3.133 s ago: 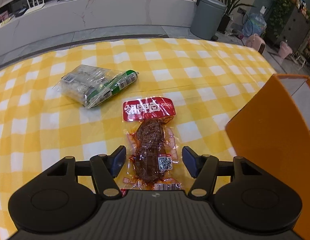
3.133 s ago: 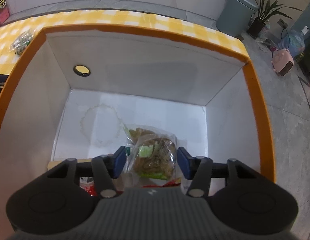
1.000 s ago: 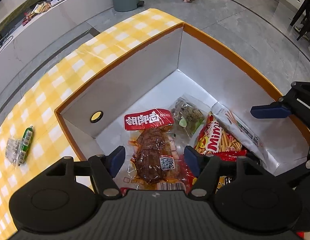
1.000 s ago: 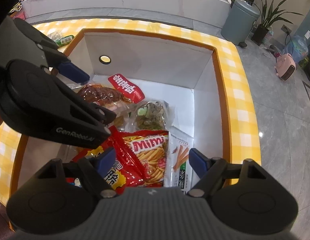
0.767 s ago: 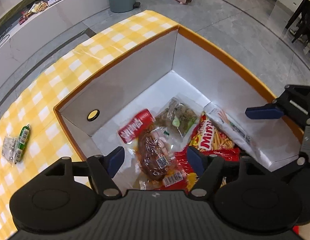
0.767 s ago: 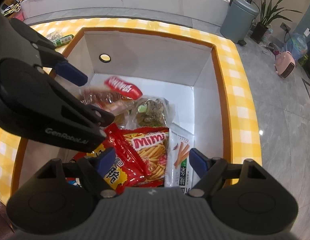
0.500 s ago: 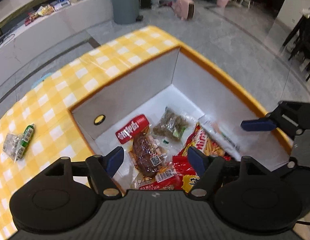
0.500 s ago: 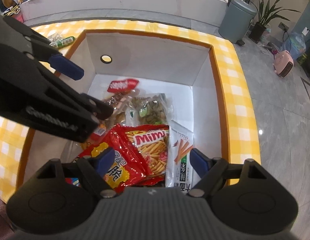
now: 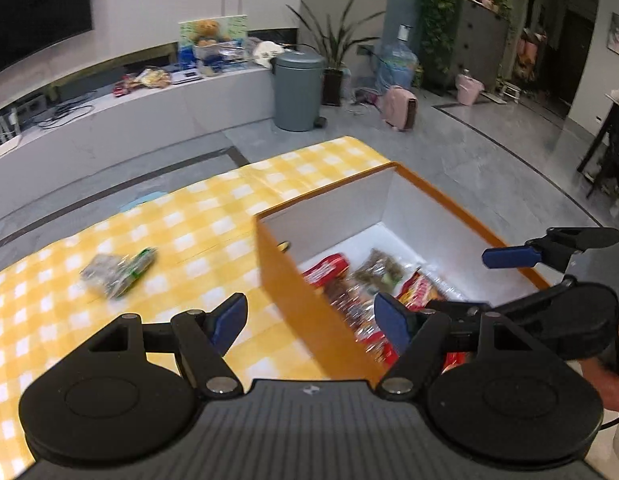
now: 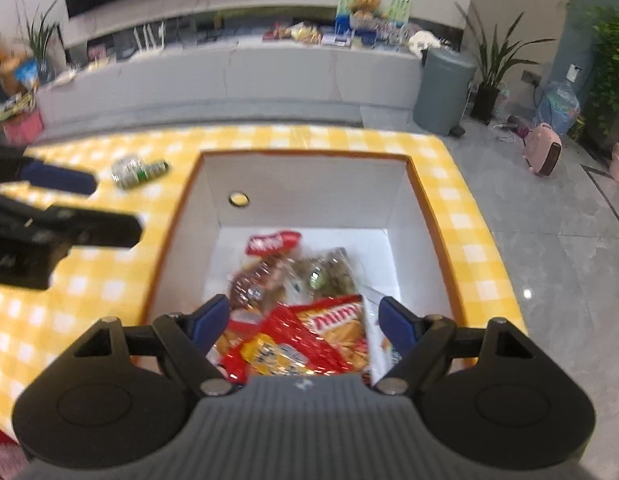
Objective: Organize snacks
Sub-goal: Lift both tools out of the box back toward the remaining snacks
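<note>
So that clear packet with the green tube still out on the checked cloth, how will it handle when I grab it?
The clear packet looks crinkly and soft, so probably floppy and light. Its film looks glossy, so it may slip. It lies flat on the cloth, so it is unlikely to roll.

Orange cardboard box (image 10: 425,200): matt, white inside. Red foil snack bags (image 10: 309,340): glossy, crinkled. Clear plastic snack pack (image 9: 117,270): shiny. Yellow-checked cloth on tabletop (image 9: 189,236): matt. Grey floor tiles (image 9: 489,160): polished.
</note>
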`<move>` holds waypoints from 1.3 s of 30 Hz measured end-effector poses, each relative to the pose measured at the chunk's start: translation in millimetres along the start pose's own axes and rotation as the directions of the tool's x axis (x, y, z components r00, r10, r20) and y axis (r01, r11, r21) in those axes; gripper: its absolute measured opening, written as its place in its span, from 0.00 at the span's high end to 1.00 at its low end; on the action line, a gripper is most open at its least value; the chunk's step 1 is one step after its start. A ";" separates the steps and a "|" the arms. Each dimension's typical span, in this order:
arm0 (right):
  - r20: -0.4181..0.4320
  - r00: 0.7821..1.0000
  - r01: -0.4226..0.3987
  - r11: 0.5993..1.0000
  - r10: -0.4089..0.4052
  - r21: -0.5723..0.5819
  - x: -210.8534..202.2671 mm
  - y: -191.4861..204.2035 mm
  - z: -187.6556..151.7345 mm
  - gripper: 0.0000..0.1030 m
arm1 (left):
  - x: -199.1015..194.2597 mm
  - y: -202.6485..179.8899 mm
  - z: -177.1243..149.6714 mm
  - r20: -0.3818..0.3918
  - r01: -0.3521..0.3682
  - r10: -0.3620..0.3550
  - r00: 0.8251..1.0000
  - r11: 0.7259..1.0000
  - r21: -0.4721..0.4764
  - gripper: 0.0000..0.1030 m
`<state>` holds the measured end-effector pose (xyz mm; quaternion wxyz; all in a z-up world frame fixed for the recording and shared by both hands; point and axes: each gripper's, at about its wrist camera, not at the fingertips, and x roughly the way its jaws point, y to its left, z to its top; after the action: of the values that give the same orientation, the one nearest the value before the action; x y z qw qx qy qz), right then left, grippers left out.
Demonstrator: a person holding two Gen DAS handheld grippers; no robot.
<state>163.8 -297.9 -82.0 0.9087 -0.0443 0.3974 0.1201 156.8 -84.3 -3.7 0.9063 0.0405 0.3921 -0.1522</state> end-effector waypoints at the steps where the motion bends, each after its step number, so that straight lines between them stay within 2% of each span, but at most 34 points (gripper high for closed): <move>1: 0.012 1.000 -0.004 1.000 0.004 0.006 -1.4 4.0 -1.4 0.23 | -4.7 3.4 -5.9 0.006 -0.013 0.013 1.000 1.000 -0.006 0.17; 9: 0.146 0.989 -0.020 0.999 0.024 -0.033 -19.9 67.7 -17.9 0.22 | -30.2 46.4 -56.2 0.044 -0.089 0.095 0.995 0.989 -0.118 0.17; 11: 0.180 0.984 -0.006 0.999 0.015 -0.050 -22.6 86.2 -23.0 0.14 | -33.8 57.3 -69.5 0.044 -0.107 0.114 0.992 0.984 -0.146 0.17; 14: 0.226 0.974 0.001 0.997 0.017 -0.079 -24.2 111.1 -29.8 0.14 | -39.5 73.0 -88.4 0.046 -0.153 0.163 0.986 0.973 -0.171 0.17; 17: 0.254 0.966 -0.029 0.997 0.047 -0.074 -20.3 130.3 -33.1 0.15 | -47.5 82.5 -103.5 0.076 -0.212 0.231 0.970 0.957 -0.198 0.17; 19: 0.266 0.962 -0.043 0.997 0.060 -0.068 -14.1 142.6 -35.0 0.15 | -53.5 88.6 -113.9 0.124 -0.253 0.284 0.951 0.942 -0.219 0.17; 21: 0.280 0.957 -0.054 0.996 0.071 -0.067 -6.8 152.8 -37.1 0.15 | -58.1 96.5 -121.7 0.153 -0.270 0.310 0.938 0.933 -0.237 0.17; 24: 0.298 0.950 -0.072 0.995 0.088 -0.063 6.6 165.3 -38.8 0.16 | -58.0 109.0 -126.5 0.164 -0.280 0.331 0.929 0.921 -0.271 0.17; 28: 0.273 0.959 -0.065 0.995 0.083 -0.073 26.7 180.4 -32.6 0.16 | -55.6 123.4 -129.9 0.201 -0.311 0.383 0.902 0.897 -0.314 0.17; 29: 0.267 0.960 -0.062 0.995 0.082 -0.080 32.0 183.5 -30.2 0.16 | -54.6 128.1 -130.5 0.202 -0.311 0.388 0.899 0.892 -0.329 0.17; 32: 0.260 0.963 -0.053 0.995 0.074 -0.087 48.2 192.5 -20.7 0.16 | -47.5 146.1 -128.4 0.182 -0.278 0.358 0.916 0.892 -0.356 0.17; 34: 0.253 0.964 -0.063 0.994 0.083 -0.085 59.2 196.1 -13.4 0.16 | -40.9 156.0 -124.8 0.157 -0.280 0.350 0.923 0.895 -0.347 0.17; 37: 0.248 0.965 -0.071 0.995 0.086 -0.067 76.9 199.5 -1.0 0.16 | -27.7 169.6 -118.1 0.134 -0.282 0.336 0.932 0.906 -0.315 0.17; 39: 0.247 0.965 -0.076 0.995 0.091 -0.068 87.9 201.4 7.8 0.16 | -18.3 177.1 -114.6 0.131 -0.288 0.341 0.931 0.907 -0.308 0.17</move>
<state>176.0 -85.6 -138.0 0.9439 -0.0382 0.2778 0.1744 119.5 110.6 -77.7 0.9472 -0.0412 0.3137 0.0512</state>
